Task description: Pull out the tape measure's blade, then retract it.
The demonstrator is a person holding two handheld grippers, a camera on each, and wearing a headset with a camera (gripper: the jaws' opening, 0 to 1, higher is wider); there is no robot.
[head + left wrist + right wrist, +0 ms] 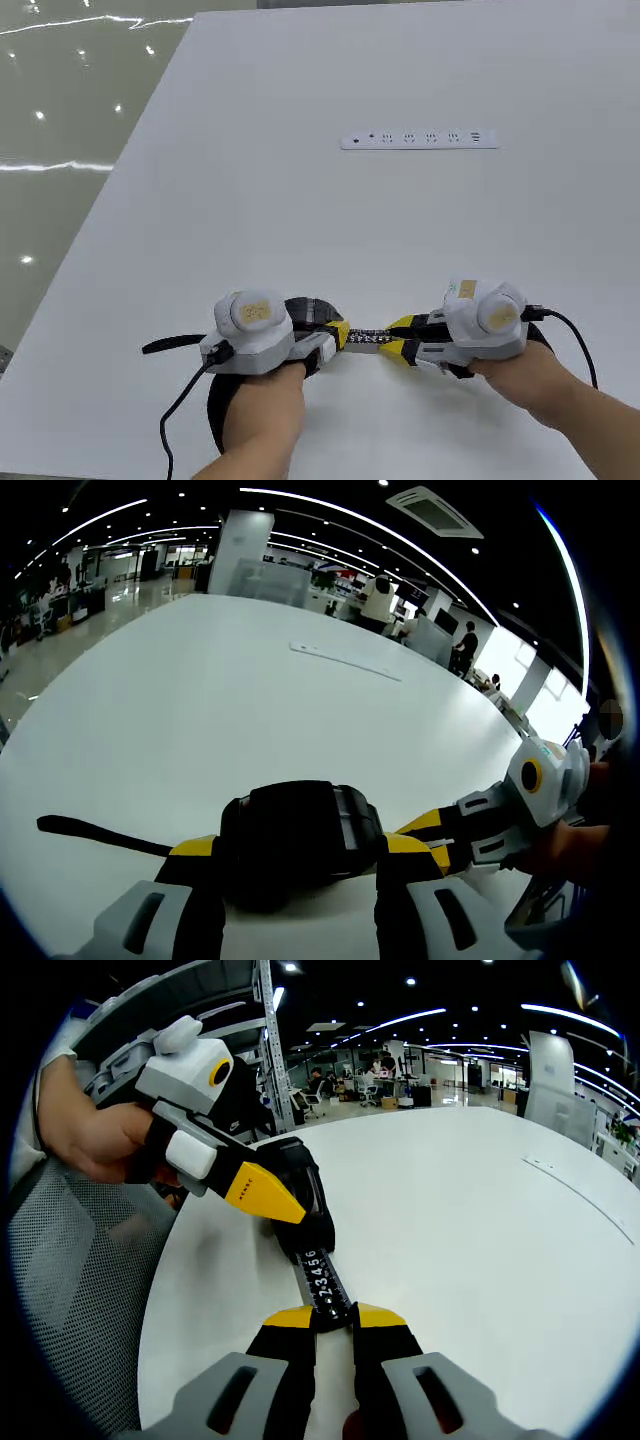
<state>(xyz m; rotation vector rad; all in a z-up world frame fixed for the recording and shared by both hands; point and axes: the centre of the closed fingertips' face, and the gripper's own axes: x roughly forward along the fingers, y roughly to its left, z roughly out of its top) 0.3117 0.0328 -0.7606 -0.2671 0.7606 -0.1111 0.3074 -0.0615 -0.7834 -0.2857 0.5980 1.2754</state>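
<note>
While the left gripper (300, 852) clamps the light, rigid tape measure case (298, 825), the right gripper (331, 1317) pinches the blade (317, 1278) between its tips: thin, springy, probably slippery; hold near the end.

We log a white table (250, 200) with a white power strip (418, 140) lying flat towards its far side, glossy floor (60, 130) beside it, and a grey mesh chair (70, 1260) by the near edge.
</note>
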